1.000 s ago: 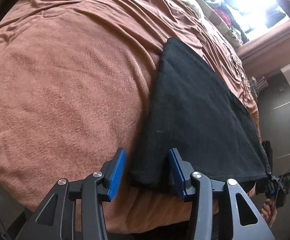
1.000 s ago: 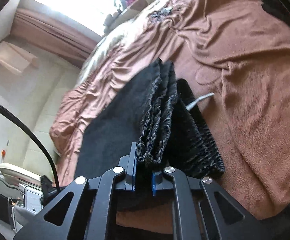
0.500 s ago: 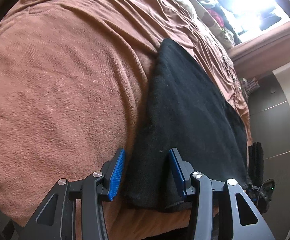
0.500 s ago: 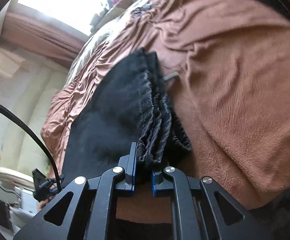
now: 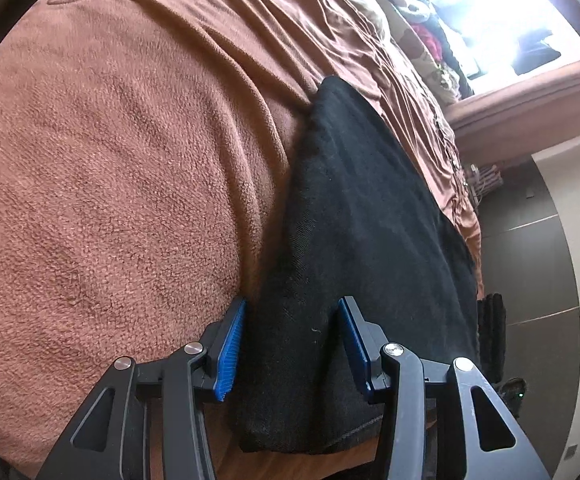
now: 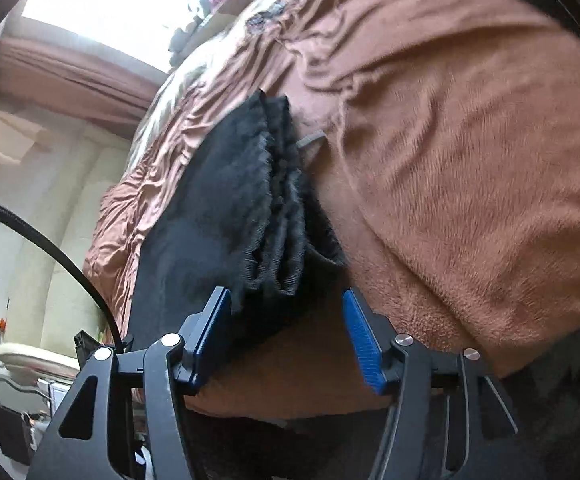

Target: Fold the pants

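The black pants (image 5: 369, 220) lie folded lengthwise on the brown fleece blanket (image 5: 110, 180). My left gripper (image 5: 291, 344) stands open over their near corner, and the folded edge runs between the blue pads without being pinched. In the right wrist view the ribbed waistband (image 6: 280, 216) of the pants (image 6: 210, 208) rests bunched on the blanket (image 6: 469, 160). My right gripper (image 6: 288, 336) is opening, its jaws wide. The waistband's end lies between them by the left pad, and neither pad presses on it. A grey drawstring tip (image 6: 309, 139) pokes out beside the band.
The bed's near edge runs just under both grippers. A bright window (image 5: 509, 8) with piled clothes and cushions lies beyond the bed. A black cable (image 6: 50, 240) arcs at the left of the right wrist view, with room furniture below it. A dark wall panel (image 5: 529, 260) is at the right.
My right gripper sank toward the bed and its jaws opened off the waistband, which now lies on the blanket. The left gripper stayed at the same width, tilted slightly over the pants' corner.
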A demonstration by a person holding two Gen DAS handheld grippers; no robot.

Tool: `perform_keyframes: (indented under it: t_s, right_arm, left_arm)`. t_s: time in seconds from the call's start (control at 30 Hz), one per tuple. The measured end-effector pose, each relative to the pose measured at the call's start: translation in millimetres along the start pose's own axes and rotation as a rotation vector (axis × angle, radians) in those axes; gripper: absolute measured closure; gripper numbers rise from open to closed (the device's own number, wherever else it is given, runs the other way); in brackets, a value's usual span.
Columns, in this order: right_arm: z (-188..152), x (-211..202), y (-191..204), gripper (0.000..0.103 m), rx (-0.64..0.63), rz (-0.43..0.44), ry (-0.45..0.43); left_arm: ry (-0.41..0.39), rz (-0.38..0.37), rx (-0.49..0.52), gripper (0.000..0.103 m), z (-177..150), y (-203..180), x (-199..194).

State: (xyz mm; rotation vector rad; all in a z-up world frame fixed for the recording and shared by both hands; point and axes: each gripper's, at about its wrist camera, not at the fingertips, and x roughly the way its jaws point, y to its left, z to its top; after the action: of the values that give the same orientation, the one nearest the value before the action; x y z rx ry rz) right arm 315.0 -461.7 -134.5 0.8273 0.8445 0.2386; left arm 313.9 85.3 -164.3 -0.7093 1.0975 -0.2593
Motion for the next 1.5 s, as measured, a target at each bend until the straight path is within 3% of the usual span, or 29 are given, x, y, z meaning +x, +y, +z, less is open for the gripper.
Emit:
perform_keyframes:
  t_s: [0.07, 0.17, 0.2, 0.27, 0.37, 0.53, 0.77, 0.93, 1.0, 1.1, 1.2, 1.27, 1.33, 1.5]
  right_arm:
    - [2.6, 10.1, -2.3, 0.046, 0.015, 0.019, 0.015]
    - [9.5, 17.3, 2.3, 0.051, -0.022, 0.017, -0.01]
    - [11.6, 19.7, 4.9, 0.053, -0.035, 0.003, -0.01]
    - [11.9, 21.7, 8.1, 0.069, -0.048, 0.004, -0.009]
    - [13.5, 17.6, 16.4, 0.076, -0.071, 0.022, -0.02]
    - [9.4, 18.9, 33.4, 0.077, -0.117, 0.046, -0.026]
    - [-10.1, 45.5, 61.0, 0.077, -0.197, 0.043, 0.024]
    - [-18.2, 67.6, 59.7, 0.077, -0.234, -0.065, 0.04]
    - [-18.4, 70.6, 49.7, 0.077, -0.204, -0.062, 0.043]
    - [-17.2, 71.4, 42.8, 0.077, -0.195, -0.054, 0.049]
    - [-12.8, 66.2, 48.4, 0.076, -0.205, -0.066, 0.049]
    - [-12.0, 57.1, 54.7, 0.075, -0.227, -0.072, 0.034]
    - [-16.7, 44.4, 62.4, 0.074, -0.265, -0.091, 0.015]
    - [-26.7, 22.3, 77.7, 0.074, -0.332, -0.156, -0.045]
  left_arm:
    - [0.011, -0.004, 0.009, 0.077, -1.6, -1.9, 0.1]
    - [0.01, -0.008, 0.035, 0.092, -1.7, -9.0, -6.0]
    - [0.002, -0.008, 0.044, 0.092, -1.0, -12.4, -9.5]
    - [-0.022, -0.005, 0.07, 0.093, -0.3, -22.9, -20.5]
    - [-0.046, -0.027, 0.07, 0.094, 1.8, -30.7, -36.4]
    - [-0.076, -0.031, 0.09, 0.094, -0.5, -36.5, -60.1]
    - [-0.124, 0.024, 0.035, 0.094, -9.9, -0.2, -95.3]
    - [-0.087, 0.069, -0.005, 0.094, -25.0, 23.4, -87.7]
    - [-0.081, 0.081, -0.009, 0.094, -29.4, 26.0, -83.1]
    - [-0.084, 0.096, -0.018, 0.092, -30.7, 24.0, -78.1]
    - [-0.093, 0.097, -0.029, 0.084, -34.2, 25.2, -79.5]
    - [-0.097, 0.076, -0.036, 0.061, -38.1, 27.2, -80.6]
    - [-0.111, 0.053, -0.042, 0.051, -43.0, 29.6, -82.7]
    - [-0.132, 0.009, -0.093, 0.051, -55.5, 47.1, -86.8]
